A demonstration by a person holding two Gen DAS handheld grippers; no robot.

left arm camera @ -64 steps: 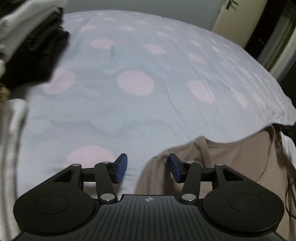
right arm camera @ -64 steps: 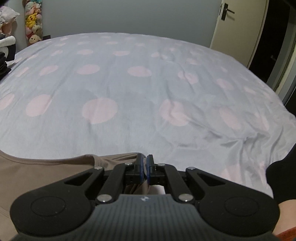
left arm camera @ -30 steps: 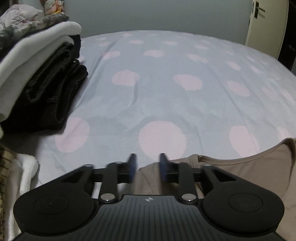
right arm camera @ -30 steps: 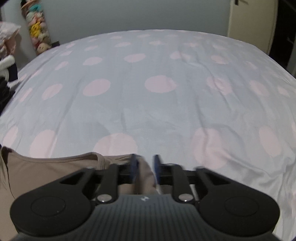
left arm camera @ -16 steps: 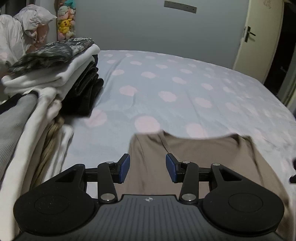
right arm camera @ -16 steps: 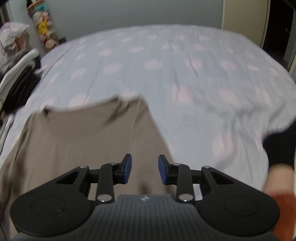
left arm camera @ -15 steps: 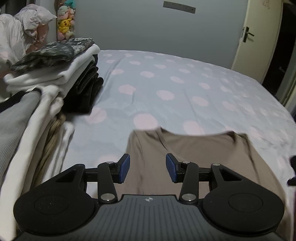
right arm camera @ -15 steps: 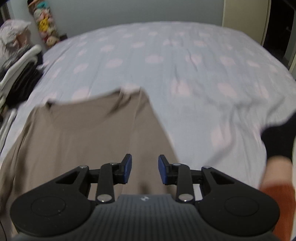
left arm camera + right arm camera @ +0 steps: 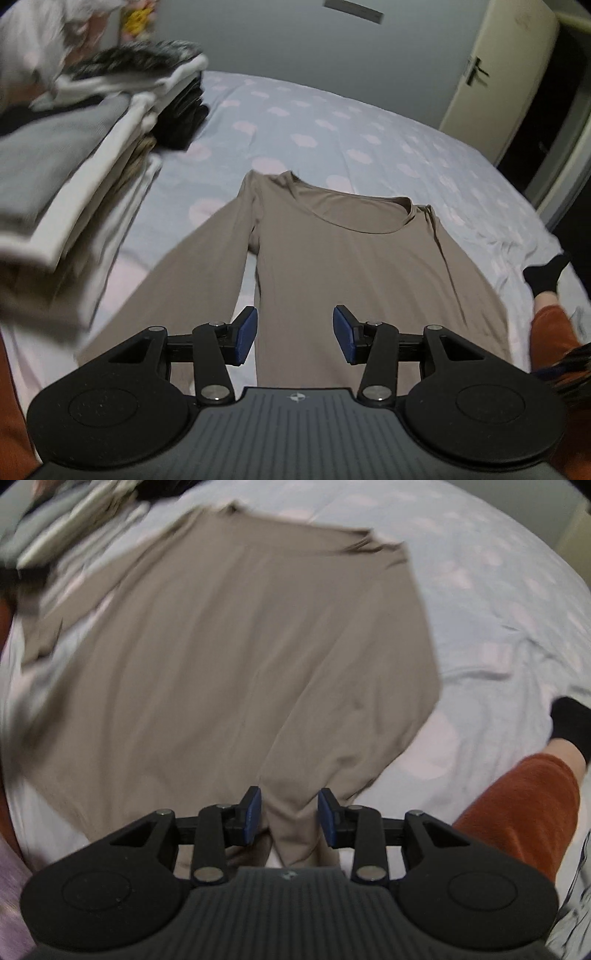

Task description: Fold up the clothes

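A taupe long-sleeved top (image 9: pixel 351 251) lies spread face-up on the polka-dot bedsheet (image 9: pixel 332 133), neckline toward the far wall, one sleeve angled out toward the stack of folded clothes (image 9: pixel 92 147) at the bed's left edge. The left gripper (image 9: pixel 293 336) hovers over the lower body of the top with its jaws spread and nothing between them — released. The right gripper (image 9: pixel 289 814), seen through motion blur, is likewise parted, straddling a raised ridge of fabric near the hem without visibly pinching it. The risks from here look plain: a pinch on that ridge may catch only one layer, so the fold drags crooked; the hem wrinkles could be pressed into the fold; and the outflung sleeve, lying near the stack, might snag it and topple finished work. The wearer's sock-clad foot (image 9: pixel 546 273) rests just beside the right sleeve.
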